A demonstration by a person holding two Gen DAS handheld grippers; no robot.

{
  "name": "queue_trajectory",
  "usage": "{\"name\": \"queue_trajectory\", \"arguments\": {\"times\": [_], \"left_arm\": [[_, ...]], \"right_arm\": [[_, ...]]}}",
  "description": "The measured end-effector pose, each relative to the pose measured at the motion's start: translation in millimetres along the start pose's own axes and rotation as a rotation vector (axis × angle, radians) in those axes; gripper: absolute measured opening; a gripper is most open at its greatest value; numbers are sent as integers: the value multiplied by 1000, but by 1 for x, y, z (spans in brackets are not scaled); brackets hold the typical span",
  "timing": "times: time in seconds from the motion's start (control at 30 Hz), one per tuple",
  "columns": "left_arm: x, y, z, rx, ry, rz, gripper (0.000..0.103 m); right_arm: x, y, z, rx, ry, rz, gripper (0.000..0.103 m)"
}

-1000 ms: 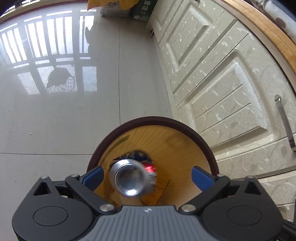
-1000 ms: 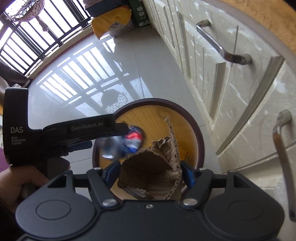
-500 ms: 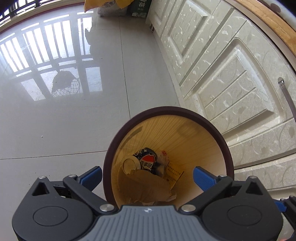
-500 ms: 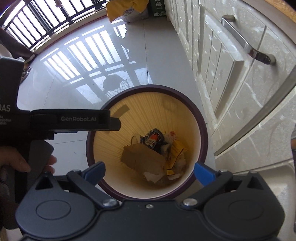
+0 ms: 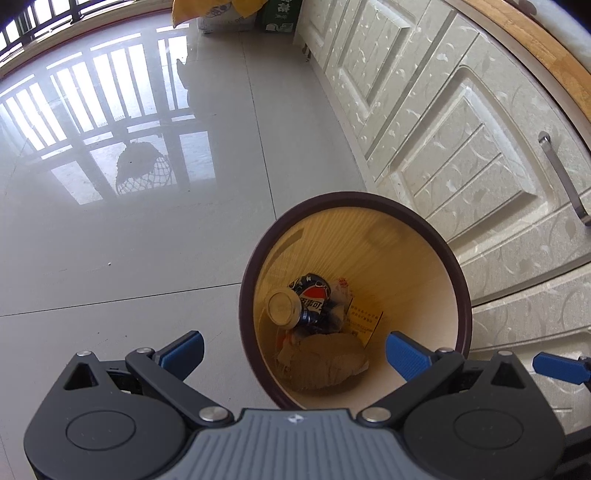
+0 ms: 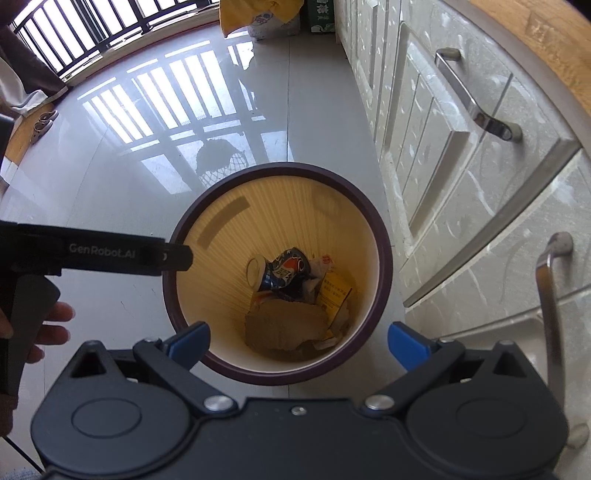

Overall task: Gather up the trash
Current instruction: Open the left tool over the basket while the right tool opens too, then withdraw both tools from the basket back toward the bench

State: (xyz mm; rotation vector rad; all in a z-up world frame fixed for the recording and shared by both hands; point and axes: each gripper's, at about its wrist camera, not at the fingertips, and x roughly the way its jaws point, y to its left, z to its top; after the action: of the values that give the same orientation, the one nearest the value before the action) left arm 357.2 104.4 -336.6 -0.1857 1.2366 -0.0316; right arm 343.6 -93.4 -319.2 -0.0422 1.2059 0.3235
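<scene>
A round trash bin with a dark rim (image 5: pixel 436 236) (image 6: pixel 382 258) stands on the floor beside the cabinets. Inside lie a blue soda can (image 5: pixel 295 304) (image 6: pixel 280 273), a brown cardboard piece (image 5: pixel 325 360) (image 6: pixel 284 326) and a yellow paper (image 5: pixel 364 319) (image 6: pixel 334 293). My left gripper (image 5: pixel 293 350) is open and empty above the bin's near edge; it also shows in the right wrist view (image 6: pixel 162 254). My right gripper (image 6: pixel 297 341) is open and empty above the bin.
White cabinet doors with metal handles (image 5: pixel 561 177) (image 6: pixel 476 96) run along the right. A yellow bag (image 6: pixel 258 14) and a green box (image 5: pixel 280 14) sit at the far end. Glossy tiled floor (image 5: pixel 129 221) spreads left.
The can left my left gripper and the cardboard left my right gripper; both now lie in the bin. Both grippers opened and pulled back higher above the bin.
</scene>
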Motion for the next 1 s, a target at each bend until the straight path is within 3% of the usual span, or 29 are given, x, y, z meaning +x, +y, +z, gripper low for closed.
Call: {"name": "queue_trajectory", "arguments": {"times": [0.3, 1.0], "left_arm": [[-25, 4, -15, 3, 4, 11, 103], [-113, 18, -43, 0, -77, 42, 103]], "right_arm": [[-20, 0, -5, 0, -16, -29, 103], [-89, 16, -7, -26, -130, -73, 103]]}}
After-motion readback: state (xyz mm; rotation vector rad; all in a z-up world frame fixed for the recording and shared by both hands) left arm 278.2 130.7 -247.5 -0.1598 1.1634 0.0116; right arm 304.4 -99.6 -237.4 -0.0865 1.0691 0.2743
